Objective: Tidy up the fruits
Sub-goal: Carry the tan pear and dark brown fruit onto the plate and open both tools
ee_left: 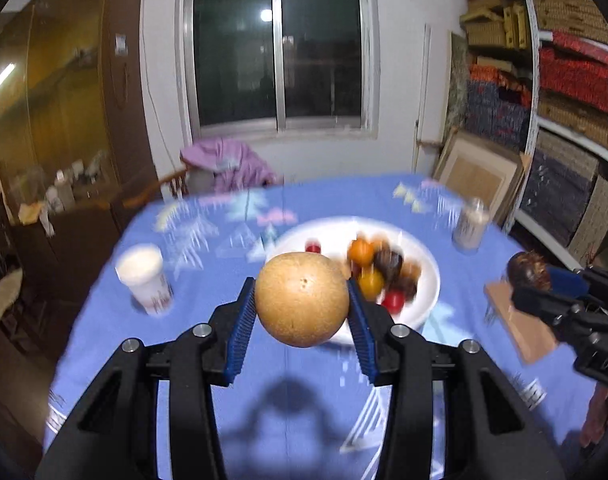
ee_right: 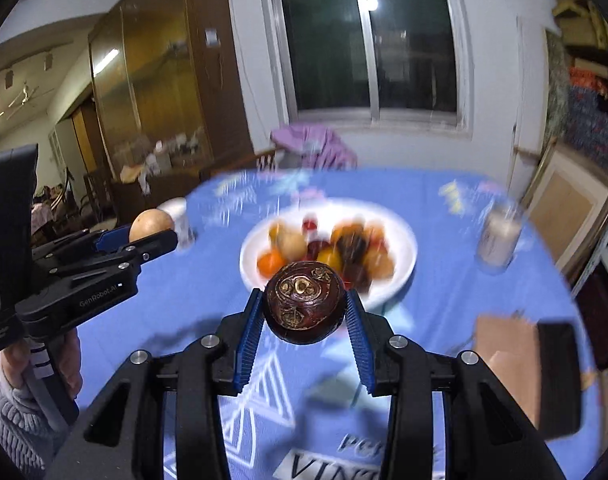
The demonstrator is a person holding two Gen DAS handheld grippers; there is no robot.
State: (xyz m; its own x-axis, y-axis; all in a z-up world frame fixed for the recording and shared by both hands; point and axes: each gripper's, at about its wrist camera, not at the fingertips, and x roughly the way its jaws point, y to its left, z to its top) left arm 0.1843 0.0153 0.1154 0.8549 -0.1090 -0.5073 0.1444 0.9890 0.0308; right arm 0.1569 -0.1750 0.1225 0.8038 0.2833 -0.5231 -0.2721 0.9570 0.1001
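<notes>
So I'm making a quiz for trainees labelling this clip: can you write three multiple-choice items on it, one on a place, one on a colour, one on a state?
1. Where is the white plate of fruit?
A. on the blue tablecloth
B. on the chair
C. on the shelves

2. What colour is the fruit in the left gripper?
A. green
B. tan
C. bright red

3. What is the state of the right gripper?
A. wide open and empty
B. lying on the table
C. shut on a dark brown fruit

Answers:
1. A, the plate rests on the blue tablecloth.
2. B, the round tan fruit sits between its fingers.
3. C, its blue fingers press the dark brown fruit from both sides.
</notes>
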